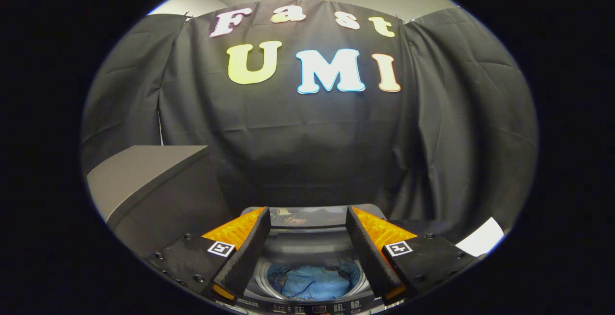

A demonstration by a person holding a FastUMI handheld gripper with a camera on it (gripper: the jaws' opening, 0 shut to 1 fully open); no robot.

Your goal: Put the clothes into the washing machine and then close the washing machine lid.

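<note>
Clothes [314, 281] in washing machine [307, 248] drum, lid [307, 215] raised; gripper [307, 216] fingers apart, empty.

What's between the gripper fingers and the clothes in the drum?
Nothing: gripper open above the washing machine, blue clothes already in the drum, lid still up, in the gripper view.

Washing machine [307, 252] mouth lies open below hand-held gripper [307, 216]'s spread fingers.

Soft blue cloth [314, 282] lies in the washer's shiny metal drum [262, 276], under a glossy lid [307, 216], by matt black wall cloth [307, 151].
</note>
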